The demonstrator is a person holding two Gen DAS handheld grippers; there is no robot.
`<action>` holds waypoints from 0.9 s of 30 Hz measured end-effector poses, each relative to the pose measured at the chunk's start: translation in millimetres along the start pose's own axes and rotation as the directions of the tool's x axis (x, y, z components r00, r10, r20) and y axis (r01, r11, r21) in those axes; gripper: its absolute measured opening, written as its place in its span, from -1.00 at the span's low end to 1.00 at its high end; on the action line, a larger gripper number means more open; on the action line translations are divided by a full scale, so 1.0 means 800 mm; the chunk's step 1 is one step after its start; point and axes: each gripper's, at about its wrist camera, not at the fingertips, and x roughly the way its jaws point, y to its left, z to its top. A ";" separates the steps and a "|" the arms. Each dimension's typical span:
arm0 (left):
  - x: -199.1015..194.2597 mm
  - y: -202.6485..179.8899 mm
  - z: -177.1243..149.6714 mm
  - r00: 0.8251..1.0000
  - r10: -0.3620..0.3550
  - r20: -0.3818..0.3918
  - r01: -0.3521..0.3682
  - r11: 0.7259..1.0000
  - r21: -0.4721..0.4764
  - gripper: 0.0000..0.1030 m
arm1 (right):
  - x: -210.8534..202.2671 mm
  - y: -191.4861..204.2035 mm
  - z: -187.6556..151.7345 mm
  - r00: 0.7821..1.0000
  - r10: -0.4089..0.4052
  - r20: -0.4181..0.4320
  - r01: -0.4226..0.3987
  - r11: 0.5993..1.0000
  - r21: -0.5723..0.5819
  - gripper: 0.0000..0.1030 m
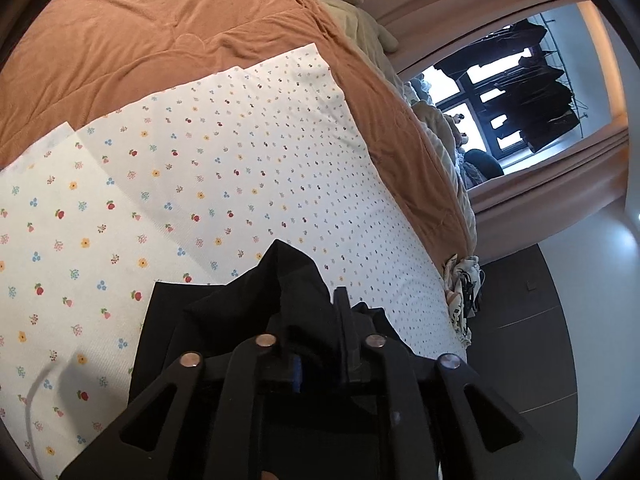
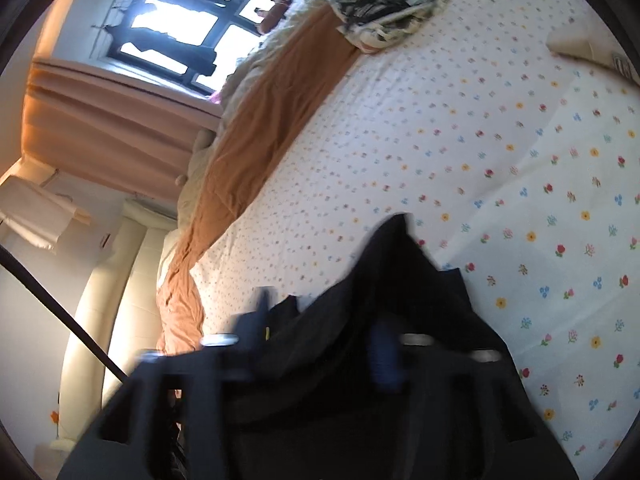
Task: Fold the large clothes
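I saw the bed (image 1: 248,168) filling both views, its flowered white sheet (image 2: 500,160) beside an orange blanket (image 1: 140,40) in the upper left of the left view. A black garment (image 1: 280,292) lay bunched on the sheet at the lower middle of each frame. My left tongs (image 1: 316,320) stood slightly parted with a fold of the garment between the fingers. My right tongs (image 2: 320,336), blurred, stood wide, black cloth lying between the fingers; whether they pressed it I could not tell.

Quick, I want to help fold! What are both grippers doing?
Left gripper: slightly open, crumpled black cloth garment between its jaws.
Right gripper: wide open, same garment between.
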 end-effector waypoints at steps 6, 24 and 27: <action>-0.050 -0.006 -0.003 0.997 -0.018 0.075 0.018 1.000 0.014 1.00 | -0.048 0.019 -0.021 1.000 -0.027 -0.003 0.027 0.997 -0.075 0.64; -0.107 0.066 -0.099 0.986 0.153 -0.065 -0.142 0.979 0.147 0.42 | -0.165 0.000 -0.112 0.946 -0.321 -0.043 0.307 0.931 -0.195 0.64; -0.108 0.071 -0.117 0.980 0.171 -0.104 -0.151 0.973 0.175 0.41 | -0.167 0.004 -0.125 0.938 -0.339 -0.068 0.319 0.924 -0.211 0.63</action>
